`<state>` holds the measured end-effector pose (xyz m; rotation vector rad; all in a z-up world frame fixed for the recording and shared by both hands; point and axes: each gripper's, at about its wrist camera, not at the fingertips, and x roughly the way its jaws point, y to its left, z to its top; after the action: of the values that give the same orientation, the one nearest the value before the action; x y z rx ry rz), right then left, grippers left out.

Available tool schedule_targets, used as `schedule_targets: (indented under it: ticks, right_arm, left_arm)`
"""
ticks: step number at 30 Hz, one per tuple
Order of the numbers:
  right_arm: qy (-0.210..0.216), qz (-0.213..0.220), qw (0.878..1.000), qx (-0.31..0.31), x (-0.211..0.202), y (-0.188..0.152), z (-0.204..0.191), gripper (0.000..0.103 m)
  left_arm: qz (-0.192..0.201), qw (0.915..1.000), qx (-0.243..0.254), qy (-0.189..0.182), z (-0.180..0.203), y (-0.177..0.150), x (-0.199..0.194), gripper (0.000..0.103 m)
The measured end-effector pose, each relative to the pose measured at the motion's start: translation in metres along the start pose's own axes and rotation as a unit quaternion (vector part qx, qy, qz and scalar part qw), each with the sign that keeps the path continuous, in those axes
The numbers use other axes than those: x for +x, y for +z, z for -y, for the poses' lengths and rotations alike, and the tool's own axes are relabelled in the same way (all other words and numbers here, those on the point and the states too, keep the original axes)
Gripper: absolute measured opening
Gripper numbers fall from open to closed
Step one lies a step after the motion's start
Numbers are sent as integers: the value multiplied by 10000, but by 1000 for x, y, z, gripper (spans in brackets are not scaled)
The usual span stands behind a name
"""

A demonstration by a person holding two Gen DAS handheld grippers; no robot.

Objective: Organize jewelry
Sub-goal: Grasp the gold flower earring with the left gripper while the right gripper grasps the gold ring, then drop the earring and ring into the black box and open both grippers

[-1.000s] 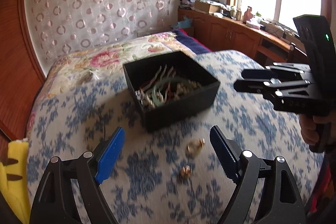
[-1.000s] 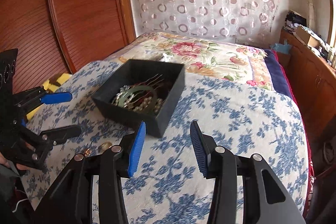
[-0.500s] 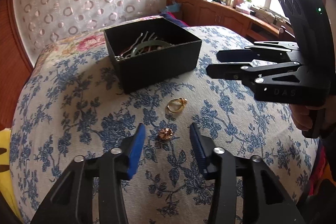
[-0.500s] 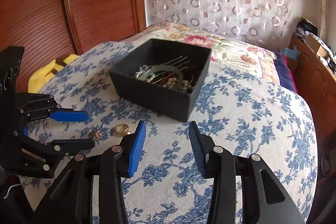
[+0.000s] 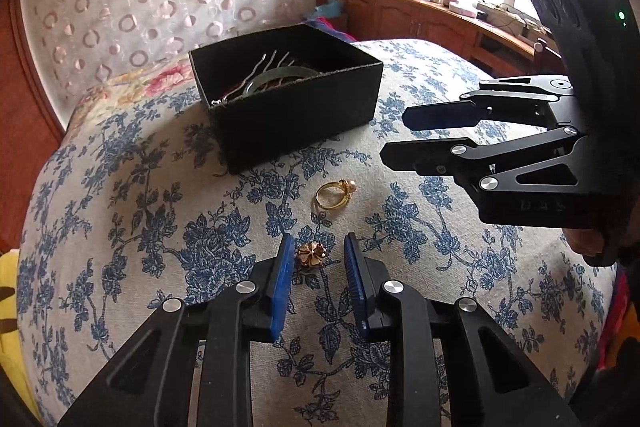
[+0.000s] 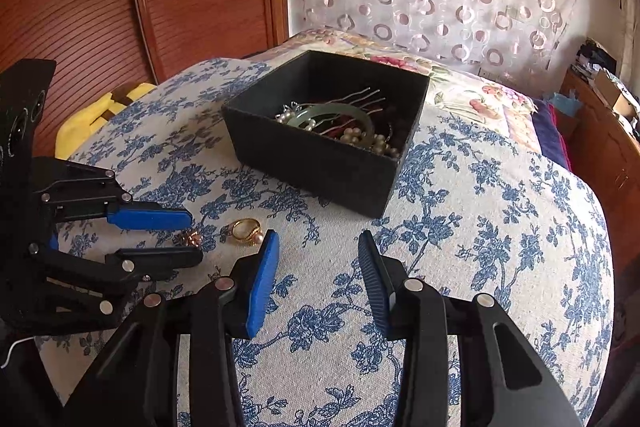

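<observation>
From my left wrist cam the left tongs (image 5: 317, 255) are closing around the little copper flower piece (image 5: 311, 255) on the bed (image 5: 120, 227), pads not touching yet, while the right wrist cam shows my right tongs (image 6: 318, 253) half open, empty, gold ring (image 6: 246, 230) just left.

Bed (image 5: 120, 227) w/ blue-floral cover. On it: black box (image 5: 296, 123) far centre; gold ring (image 5: 332, 195) nearer, just right; flower piece (image 5: 310, 255) nearest, apart from ring.
</observation>
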<state>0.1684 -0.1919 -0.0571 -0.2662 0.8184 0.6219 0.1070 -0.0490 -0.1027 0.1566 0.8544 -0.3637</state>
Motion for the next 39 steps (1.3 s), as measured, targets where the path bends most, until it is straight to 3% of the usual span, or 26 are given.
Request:
schedule_targets:
  ticks: [3, 5, 7, 17, 27, 28, 29, 39]
  right_arm:
    - [15, -19, 10000, -6, 1, -1, 1, 43]
    - [26, -39, 10000, -39, 2, -1, -1, 43]
    - [30, -55, 9999, -153, 2, -1, -5, 39]
    - [355, -177, 9986, -356, 16, 7, -22, 39]
    - [358, -406, 9964, -658, 31, 13, -36, 39]
    - [378, -417, 9960, -693, 30, 14, -37, 36]
    - [407, -420, 9957, -717, 30, 14, -37, 24]
    - [400, -263, 9969, -627, 15, 17, -28, 24]
  left_arm:
    - [-7, 10000, 14, -4, 0, -1, 1, 22]
    - [8, 10000, 5, -14, -1, -2, 1, 14]
    - [41, 10000, -31, -20, -3, -2, -1, 14]
    - [416, 9984, -354, 163, -23, -6, -33, 14]
    - [537, 9971, -466, 256, -31, -4, -42, 14]
    - [541, 9971, -466, 255, -32, -3, -42, 14]
    - [544, 9971, -464, 256, -31, -4, -42, 14]
    - [647, 9962, -479, 329, -35, 5, -45, 14]
